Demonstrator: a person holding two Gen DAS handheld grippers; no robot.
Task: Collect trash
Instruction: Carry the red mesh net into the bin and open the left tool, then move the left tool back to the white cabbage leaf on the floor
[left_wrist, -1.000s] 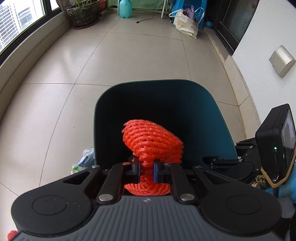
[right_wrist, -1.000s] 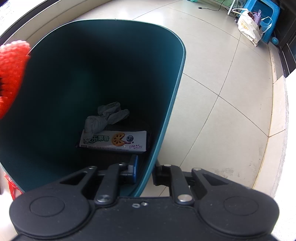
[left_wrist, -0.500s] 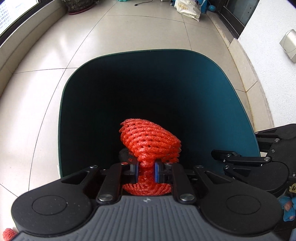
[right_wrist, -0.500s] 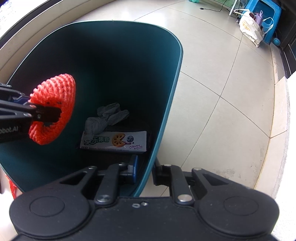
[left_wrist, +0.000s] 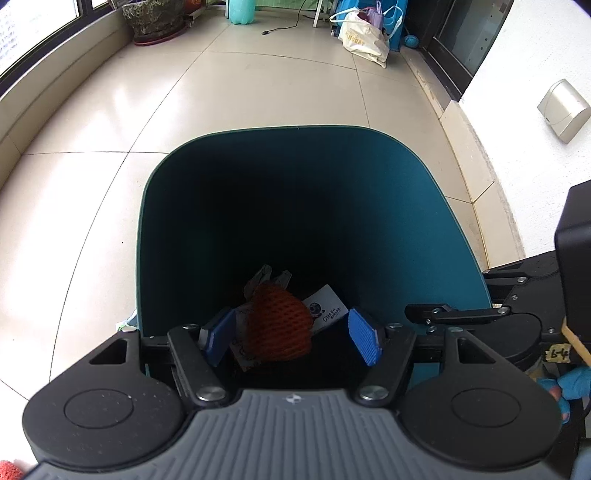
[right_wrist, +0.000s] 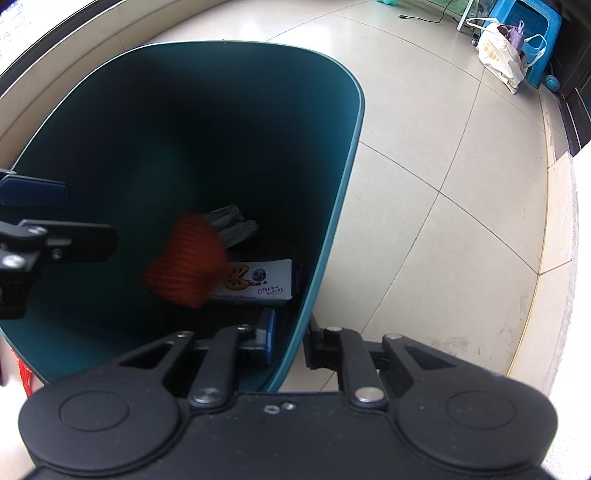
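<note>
A teal trash bin (left_wrist: 436, 206) stands on the tiled floor. My left gripper (left_wrist: 291, 338) is open over its mouth and holds nothing. The orange foam net (left_wrist: 277, 325) is loose inside the bin, blurred, above a white snack box (left_wrist: 327, 308) and a grey glove (left_wrist: 264, 275). In the right wrist view the net (right_wrist: 186, 260) is over the box (right_wrist: 258, 284) and glove (right_wrist: 231, 225). My right gripper (right_wrist: 290, 341) is shut on the bin's near right wall (right_wrist: 332, 206), one finger inside and one outside. The left gripper's fingers (right_wrist: 62, 240) show at the left edge.
A plant pot (left_wrist: 155, 16), a teal bottle (left_wrist: 242, 9) and a white shopping bag (left_wrist: 364, 38) beside a blue stool (right_wrist: 532, 40) stand at the far end of the floor. A white wall (left_wrist: 524, 122) runs along the right. A red scrap (left_wrist: 9, 469) lies at bottom left.
My left gripper has opened and let go of the orange foam net, which has dropped into the bin. The right gripper still grips the bin wall.
</note>
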